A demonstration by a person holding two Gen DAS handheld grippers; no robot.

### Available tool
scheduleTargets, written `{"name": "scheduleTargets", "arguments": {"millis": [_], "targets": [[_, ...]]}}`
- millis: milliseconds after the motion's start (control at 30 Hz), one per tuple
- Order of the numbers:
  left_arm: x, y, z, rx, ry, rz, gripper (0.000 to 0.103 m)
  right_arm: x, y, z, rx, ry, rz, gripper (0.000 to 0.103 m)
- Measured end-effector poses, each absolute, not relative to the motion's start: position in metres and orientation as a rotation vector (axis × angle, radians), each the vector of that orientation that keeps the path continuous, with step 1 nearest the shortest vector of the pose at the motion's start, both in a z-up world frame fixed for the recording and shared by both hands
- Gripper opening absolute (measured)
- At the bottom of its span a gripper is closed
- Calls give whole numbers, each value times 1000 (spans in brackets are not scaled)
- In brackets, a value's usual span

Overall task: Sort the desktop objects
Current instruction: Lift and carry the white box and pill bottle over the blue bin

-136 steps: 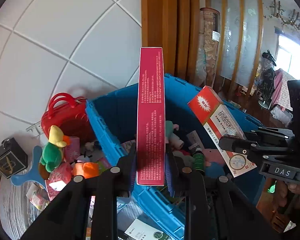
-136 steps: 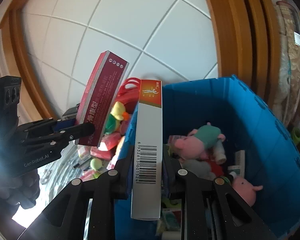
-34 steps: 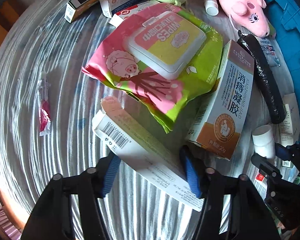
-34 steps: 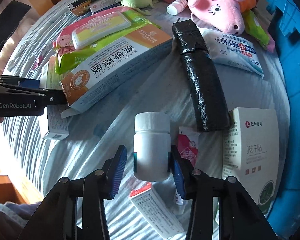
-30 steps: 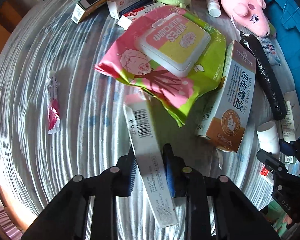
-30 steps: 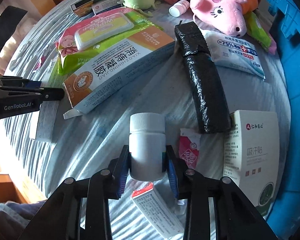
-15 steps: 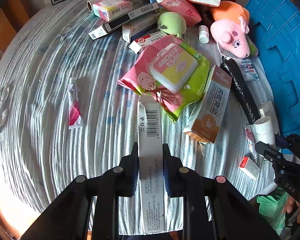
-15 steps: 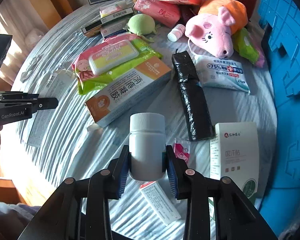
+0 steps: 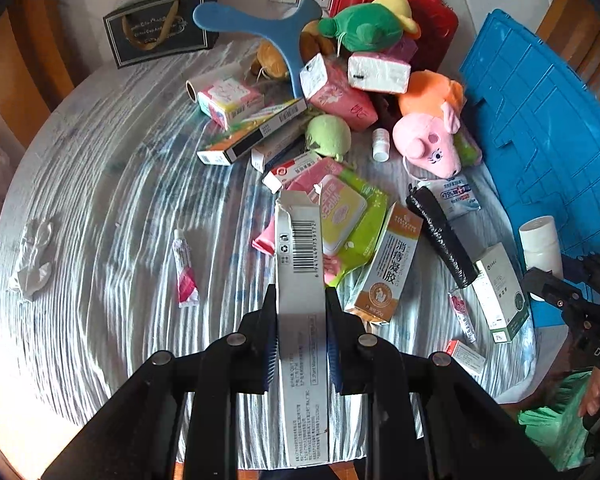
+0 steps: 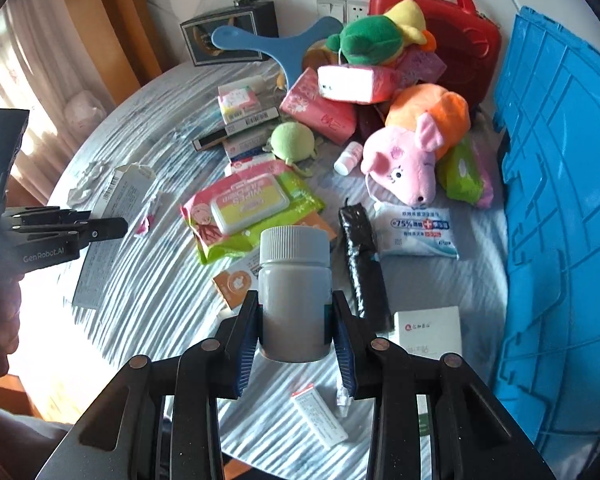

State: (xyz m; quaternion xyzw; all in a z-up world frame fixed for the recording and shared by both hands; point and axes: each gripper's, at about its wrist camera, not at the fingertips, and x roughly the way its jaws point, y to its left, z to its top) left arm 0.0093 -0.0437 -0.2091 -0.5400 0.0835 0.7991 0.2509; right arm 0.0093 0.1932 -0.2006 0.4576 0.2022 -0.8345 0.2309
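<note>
Striped cloth covers the cluttered bench beneath both tools. Left tool is clamped on a long white box; right tool clamps a white bottle. Held low, the smooth bottle could slip before reaching the blue crate to its right.

— How many plush toys by the blue crate?
— Two pigs, pink and orange, plus a green bird.
— Bottles?
— Two white: a large one, a small one near the pink pig.
</note>
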Motion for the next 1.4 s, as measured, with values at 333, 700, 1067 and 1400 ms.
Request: {"name": "scheduleTargets", "arguments": {"millis": [333, 700, 1067, 1400], "targets": [[7, -42, -133, -1221, 269, 2305, 20, 17, 192, -134, 1086, 539, -2330, 34], [12, -36, -60, -1034, 251, 2367, 20, 36, 203, -61, 912, 485, -2368, 34], [39, -4, -6, -889, 298, 2388, 20, 53, 232, -6, 757, 430, -2376, 34], [69, 72, 34, -781, 342, 2334, 20, 54, 297, 37, 643, 360, -2429, 34]]}}
